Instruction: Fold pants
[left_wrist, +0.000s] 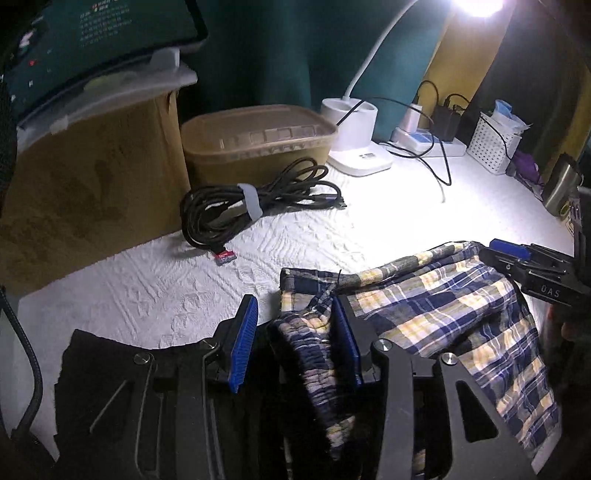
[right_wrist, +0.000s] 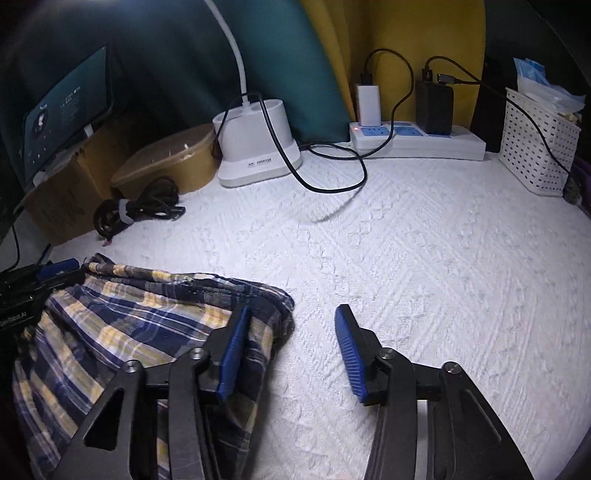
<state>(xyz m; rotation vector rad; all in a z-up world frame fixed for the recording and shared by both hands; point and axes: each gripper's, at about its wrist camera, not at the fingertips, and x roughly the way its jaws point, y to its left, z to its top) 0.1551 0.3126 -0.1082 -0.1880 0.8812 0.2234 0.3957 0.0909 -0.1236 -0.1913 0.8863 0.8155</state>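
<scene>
The plaid pants (left_wrist: 443, 306), navy, yellow and white, lie bunched on the white textured cloth (left_wrist: 314, 236). My left gripper (left_wrist: 295, 332) is open over their left end, with a fold of fabric between its blue pads. My right gripper (right_wrist: 291, 339) is open at the pants' (right_wrist: 129, 317) right end; its left pad rests on the fabric edge and its right pad is over bare cloth. The right gripper also shows in the left wrist view (left_wrist: 517, 258) at the pants' far right corner. The left gripper shows at the left edge of the right wrist view (right_wrist: 48, 277).
At the back stand a cardboard box (left_wrist: 92, 184), a brown lidded container (left_wrist: 258, 136), a coiled black cable (left_wrist: 251, 203), a white lamp base (right_wrist: 255, 147), a power strip (right_wrist: 417, 140) with chargers and a loose cable, and a white perforated basket (right_wrist: 535, 147). A dark garment (left_wrist: 103, 369) lies at the front left.
</scene>
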